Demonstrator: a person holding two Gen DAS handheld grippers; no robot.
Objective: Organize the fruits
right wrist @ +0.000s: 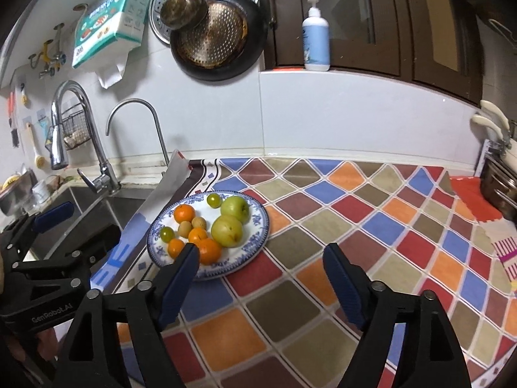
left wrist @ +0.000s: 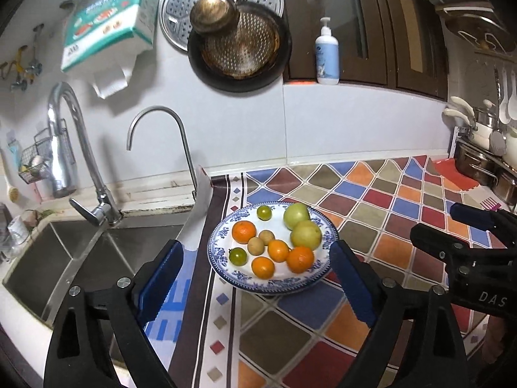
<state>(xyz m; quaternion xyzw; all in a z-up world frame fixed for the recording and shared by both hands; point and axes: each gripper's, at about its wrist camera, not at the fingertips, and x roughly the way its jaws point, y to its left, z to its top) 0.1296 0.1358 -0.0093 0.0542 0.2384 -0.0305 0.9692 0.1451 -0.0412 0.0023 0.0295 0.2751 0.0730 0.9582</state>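
A blue-and-white plate point(left wrist: 219, 236) point(right wrist: 258, 223) rests on the chequered cloth beside the sink. It holds several oranges point(left wrist: 244, 229) point(right wrist: 184, 212), two big green fruits point(left wrist: 306, 234) point(right wrist: 227, 230), two small green ones point(left wrist: 237, 256) and two small brown ones point(left wrist: 256, 245). My left gripper point(left wrist: 255, 242) is open in front of the plate, with nothing between its blue pads. My right gripper point(right wrist: 261, 247) is open too and empty, just right of the plate and nearer to me. Each gripper also shows at the edge of the other's view: the right gripper point(left wrist: 468, 242) and the left gripper point(right wrist: 48, 226).
A steel sink point(left wrist: 48, 258) with a tall faucet point(left wrist: 64, 123) and a thin spout point(left wrist: 155, 110) lies to the left. Pans point(left wrist: 237, 45) hang on the tiled wall, and a soap bottle point(left wrist: 328, 53) stands on the ledge. Pots point(left wrist: 478, 168) crowd the far right. The chequered cloth point(right wrist: 355, 226) stretches right.
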